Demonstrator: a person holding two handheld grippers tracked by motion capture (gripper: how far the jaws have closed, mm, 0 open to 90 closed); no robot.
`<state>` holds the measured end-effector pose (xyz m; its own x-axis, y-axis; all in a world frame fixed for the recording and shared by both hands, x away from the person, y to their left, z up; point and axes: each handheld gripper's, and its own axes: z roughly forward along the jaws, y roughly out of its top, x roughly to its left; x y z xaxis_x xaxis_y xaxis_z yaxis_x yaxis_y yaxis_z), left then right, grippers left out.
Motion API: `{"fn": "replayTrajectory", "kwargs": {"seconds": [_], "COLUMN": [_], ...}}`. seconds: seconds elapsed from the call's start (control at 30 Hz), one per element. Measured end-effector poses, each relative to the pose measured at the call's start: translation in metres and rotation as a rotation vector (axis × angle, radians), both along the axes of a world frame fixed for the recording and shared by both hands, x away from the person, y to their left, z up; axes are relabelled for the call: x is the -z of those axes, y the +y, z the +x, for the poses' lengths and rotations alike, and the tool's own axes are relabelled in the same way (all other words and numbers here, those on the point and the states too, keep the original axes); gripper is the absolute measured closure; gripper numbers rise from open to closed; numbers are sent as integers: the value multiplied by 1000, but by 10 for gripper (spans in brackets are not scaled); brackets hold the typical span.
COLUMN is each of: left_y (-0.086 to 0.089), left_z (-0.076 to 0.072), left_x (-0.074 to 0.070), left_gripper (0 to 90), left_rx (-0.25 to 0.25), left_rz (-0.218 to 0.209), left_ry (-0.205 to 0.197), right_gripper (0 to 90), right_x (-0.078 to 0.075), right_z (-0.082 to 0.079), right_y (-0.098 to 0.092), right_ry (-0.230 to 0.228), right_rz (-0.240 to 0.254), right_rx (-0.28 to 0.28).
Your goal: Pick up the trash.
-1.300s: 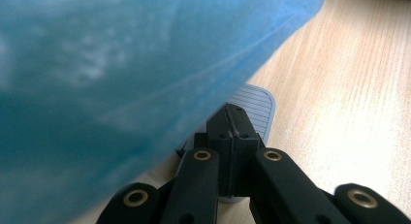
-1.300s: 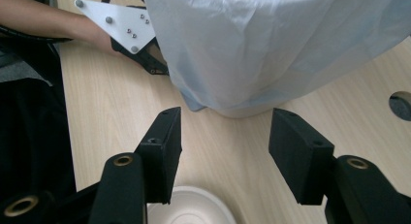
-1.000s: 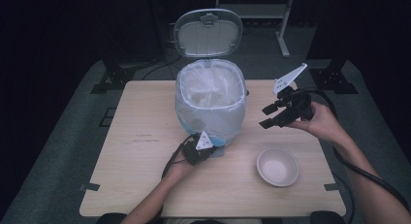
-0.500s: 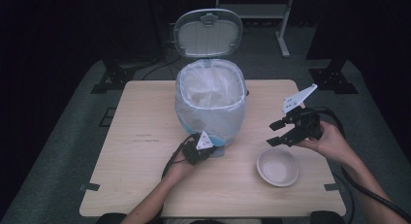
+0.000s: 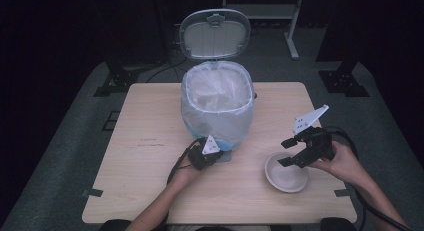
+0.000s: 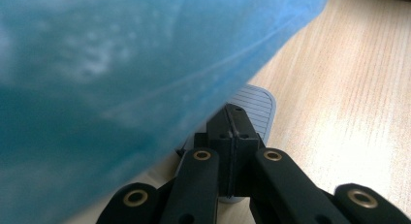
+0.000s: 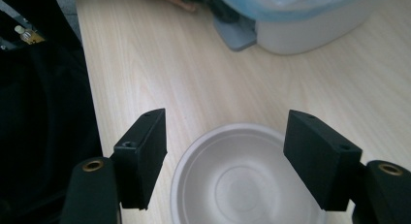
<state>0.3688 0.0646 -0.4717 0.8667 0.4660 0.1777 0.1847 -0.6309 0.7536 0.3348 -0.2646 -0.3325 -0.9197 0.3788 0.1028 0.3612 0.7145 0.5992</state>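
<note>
A pedal bin [image 5: 217, 103] lined with a translucent bag stands mid-table, its grey lid [image 5: 215, 33] raised. My left gripper [image 5: 219, 153] sits at the bin's foot, shut, its closed tips [image 6: 235, 112] resting on the ribbed grey pedal [image 6: 257, 105]; the blue-tinted bin wall [image 6: 97, 78] is right beside it. A white bowl [image 5: 286, 173] lies empty at the front right. My right gripper [image 5: 284, 153] hovers just above the bowl [image 7: 242, 180], open, its jaws having just been opening, nothing between them. The right gripper view also shows the pedal [image 7: 235, 35] farther off.
The wooden table [image 5: 150, 121] has bare room to the left of the bin. Black cable [image 5: 350, 138] trails from the right gripper toward the table's right edge. Dark stand legs [image 5: 345, 76] and a dark floor surround the table.
The right gripper has come down and toward the table's front, from beside the bin to over the bowl, with its jaws wider. The left gripper has stayed on the pedal.
</note>
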Motion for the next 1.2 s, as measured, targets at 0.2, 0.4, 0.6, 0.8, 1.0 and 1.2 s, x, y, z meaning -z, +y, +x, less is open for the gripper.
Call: {"fn": "replayTrajectory", "kwargs": {"seconds": [0.2,0.4,0.6,0.8,1.0,1.2], "left_y": [0,0,1,1,0,0], "left_z": [0,0,0,-1,-1,-1], "left_x": [0,-1,0,0,-1,-1], "left_gripper": [900,900,900,900,900,900], "left_rx": [0,6,4,-1,3,3], "left_rz": [1,17,8,9,20,22], "left_ry": [10,-10,-12,-15,-19,-21], "right_gripper": [303,303,302,303,302,303], "right_x": [14,27,39,49,57,68], "right_z": [-11,-21,-33,-44,-52,-59], "right_y": [-5,-9,-9,-12,-16,-17], "right_ry": [15,21,11,6,1,2], "right_rz": [22,28,23,15,7,1], "right_rx": [7,19,8,13,30,41]}}
